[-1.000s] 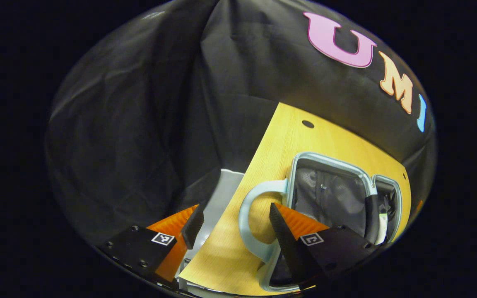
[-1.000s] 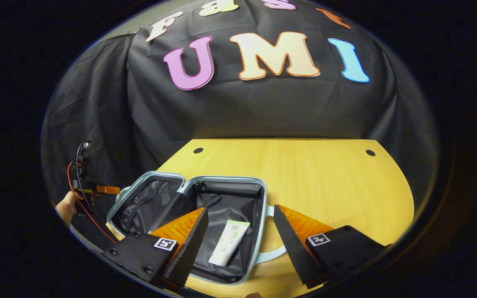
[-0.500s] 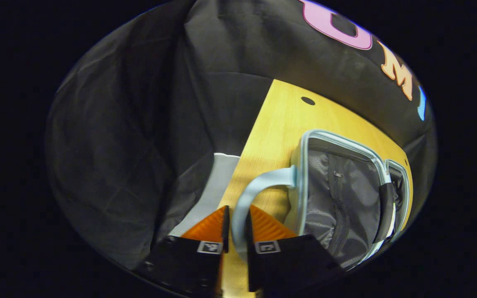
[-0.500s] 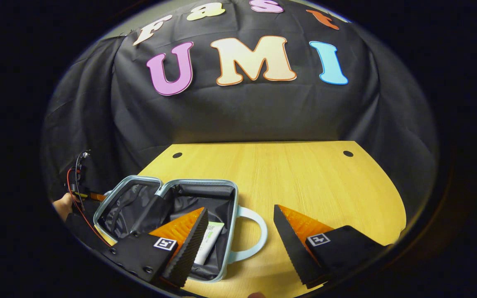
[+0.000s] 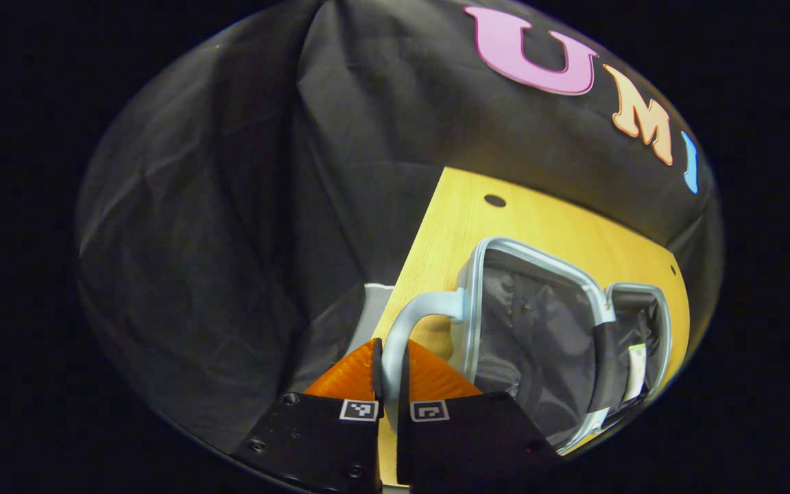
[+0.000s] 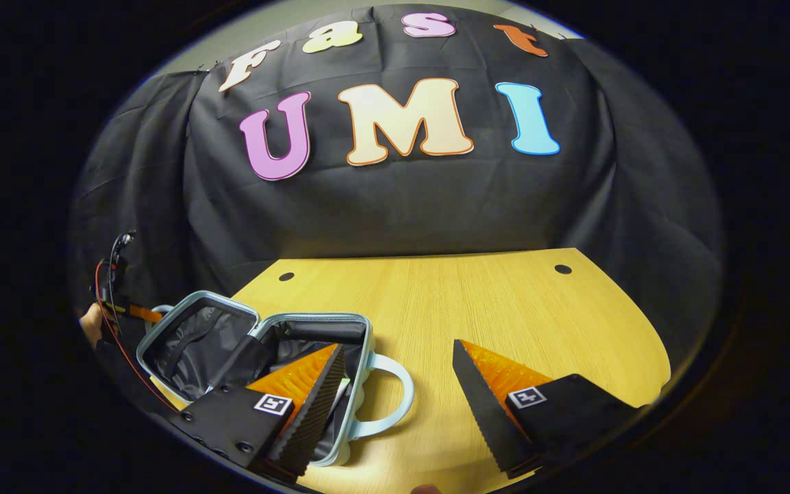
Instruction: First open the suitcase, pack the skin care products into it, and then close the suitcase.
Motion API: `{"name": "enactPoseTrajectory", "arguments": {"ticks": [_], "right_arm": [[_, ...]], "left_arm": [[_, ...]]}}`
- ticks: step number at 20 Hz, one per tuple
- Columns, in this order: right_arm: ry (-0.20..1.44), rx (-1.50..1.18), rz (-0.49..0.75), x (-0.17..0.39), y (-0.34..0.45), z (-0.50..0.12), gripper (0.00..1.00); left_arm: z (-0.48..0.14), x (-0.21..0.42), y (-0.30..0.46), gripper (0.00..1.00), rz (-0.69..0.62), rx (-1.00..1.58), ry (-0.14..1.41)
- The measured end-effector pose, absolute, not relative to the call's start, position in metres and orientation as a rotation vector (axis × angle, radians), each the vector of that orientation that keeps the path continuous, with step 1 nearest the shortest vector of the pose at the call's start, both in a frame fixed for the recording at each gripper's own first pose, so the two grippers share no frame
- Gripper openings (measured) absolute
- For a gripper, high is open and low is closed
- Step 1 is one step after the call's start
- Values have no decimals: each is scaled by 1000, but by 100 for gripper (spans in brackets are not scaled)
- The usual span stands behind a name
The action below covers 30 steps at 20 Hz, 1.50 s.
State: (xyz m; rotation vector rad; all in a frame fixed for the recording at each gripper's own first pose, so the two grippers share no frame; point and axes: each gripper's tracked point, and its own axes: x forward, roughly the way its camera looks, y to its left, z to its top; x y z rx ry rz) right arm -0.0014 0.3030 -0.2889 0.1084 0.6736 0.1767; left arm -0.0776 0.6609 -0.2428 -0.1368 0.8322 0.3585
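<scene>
- Since a moment ago, my left claw [image 5: 390,374] has stayed clamped on the handle [image 5: 405,322] of the suitcase [image 5: 539,336], and that half of the case now stands up more.
- Both fingers press the pale blue handle from each side, near the edge of the counter [image 5: 505,223].
- From my right claw view, the suitcase [image 6: 230,350] lies open on the left part of the counter [image 6: 477,309], with its grey lining showing.
- A white tube [image 5: 635,370] of skin cream sits inside the far half of the case.
- My right claw [image 6: 398,401] is wide apart and holds nothing, just above the counter beside the other handle [image 6: 388,398].
- A hand [image 6: 92,322] holds the other claw at the far left.
</scene>
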Motion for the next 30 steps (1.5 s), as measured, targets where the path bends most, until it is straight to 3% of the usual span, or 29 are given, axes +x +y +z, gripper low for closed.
{"name": "enactPoseTrajectory", "arguments": {"ticks": [4, 11, 20, 30], "right_arm": [[648, 93, 201, 5, 276, -279, 98], [600, 109, 227, 12, 232, -254, 98], [579, 79, 258, 8, 178, -241, 98], [569, 96, 232, 12, 139, -236, 98]], "left_arm": [[-155, -66, 613, 2, 332, -60, 701], [-73, -42, 507, 2, 225, -4, 511], [-50, -21, 395, 2, 99, -82, 436], [-74, 15, 265, 2, -92, -203, 442]]}}
